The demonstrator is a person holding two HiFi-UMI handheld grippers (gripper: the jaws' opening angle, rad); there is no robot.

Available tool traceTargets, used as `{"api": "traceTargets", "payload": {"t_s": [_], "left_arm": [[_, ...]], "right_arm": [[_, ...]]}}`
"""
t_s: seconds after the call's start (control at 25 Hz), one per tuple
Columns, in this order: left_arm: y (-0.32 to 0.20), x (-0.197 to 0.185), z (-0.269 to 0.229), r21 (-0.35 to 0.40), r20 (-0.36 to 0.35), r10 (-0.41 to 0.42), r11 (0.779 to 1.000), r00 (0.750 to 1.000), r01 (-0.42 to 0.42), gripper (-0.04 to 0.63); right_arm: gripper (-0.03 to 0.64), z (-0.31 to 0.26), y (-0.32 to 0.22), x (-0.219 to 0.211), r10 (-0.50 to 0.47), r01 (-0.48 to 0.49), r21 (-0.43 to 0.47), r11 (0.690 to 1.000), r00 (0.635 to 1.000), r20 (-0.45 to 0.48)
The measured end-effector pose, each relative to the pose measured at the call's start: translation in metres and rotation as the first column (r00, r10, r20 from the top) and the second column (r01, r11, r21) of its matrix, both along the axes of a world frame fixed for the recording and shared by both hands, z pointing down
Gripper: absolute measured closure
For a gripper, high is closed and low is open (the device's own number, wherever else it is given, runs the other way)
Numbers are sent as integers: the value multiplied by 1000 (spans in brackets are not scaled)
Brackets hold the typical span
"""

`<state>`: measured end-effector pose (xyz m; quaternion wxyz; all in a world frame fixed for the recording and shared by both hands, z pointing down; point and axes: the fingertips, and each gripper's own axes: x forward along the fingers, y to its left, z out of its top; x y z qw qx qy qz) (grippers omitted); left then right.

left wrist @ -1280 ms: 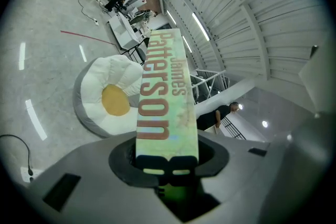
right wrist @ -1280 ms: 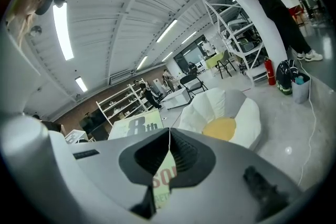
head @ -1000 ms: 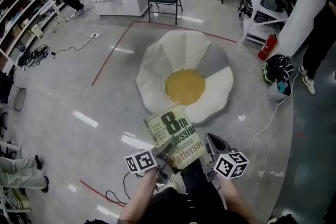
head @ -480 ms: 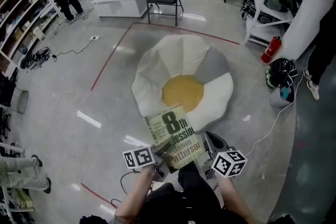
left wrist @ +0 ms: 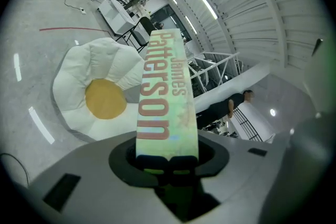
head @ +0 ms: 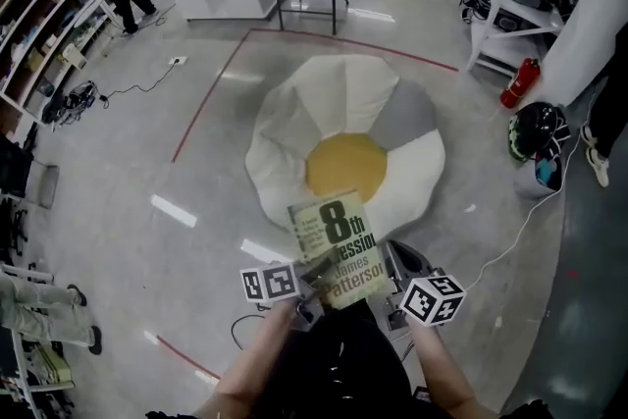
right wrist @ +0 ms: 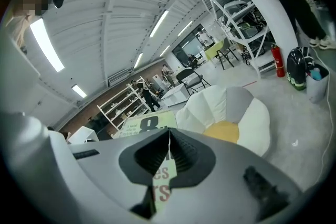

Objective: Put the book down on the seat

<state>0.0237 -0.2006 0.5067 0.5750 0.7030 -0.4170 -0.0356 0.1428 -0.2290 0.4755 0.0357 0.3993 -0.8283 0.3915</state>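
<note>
The left gripper (left wrist: 168,159) has its fingers part open, clamped on the thick spine edge of the book (head: 339,245). The right gripper (right wrist: 167,157) has its fingers almost closed, pinching a thin cover edge. The book is held in the air by the near edge of the seat (head: 294,128). Its lower end is hidden behind the 2 grippers.

Pale-green book above white-and-yellow flower seat

Book (head: 339,245): pale green cover, black "8th", red-brown lettering. Flower-shaped beanbag seat (head: 339,93): white petals, one grey petal, yellow ctr. Left gripper (left wrist: 168,160) & right gripper (right wrist: 168,157): lt grey w/ black pads; cubes white w/ black square markers. Floor (head: 147,162): glossy grey w/ red tape lines (head: 211,96). Fire extinguisher (head: 520,81): red.
</note>
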Motion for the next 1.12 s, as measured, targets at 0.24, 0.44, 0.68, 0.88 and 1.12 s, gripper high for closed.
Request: {"api": "traceTargets", "payload": {"t_s": [0.24, 0.44, 0.68, 0.88, 1.12], "left_arm": [[-31, -10, 18, -12, 30, 75, 997, 997, -75, 433], [-62, -22, 58, -43, 18, 123, 992, 992, -122, 433], [-104, -34, 125, -63, 5, 166, 984, 986, -166, 433], [-136, -37, 193, -66, -26, 163, 984, 986, -165, 433], [-163, -46, 284, -70, -40, 162, 984, 986, -165, 433]], "right_arm": [[603, 13, -31, -11, 6, -5, -16, 1000, 1000, 24], [603, 39, -64, -12, 38, -38, -17, 999, 999, -5], [603, 101, -101, -21, 89, -91, -42, 995, 995, -37], [603, 166, -127, -29, 85, -88, -38, 995, 994, -72], [603, 254, -149, -41, 89, -92, -80, 993, 995, -43]]}}
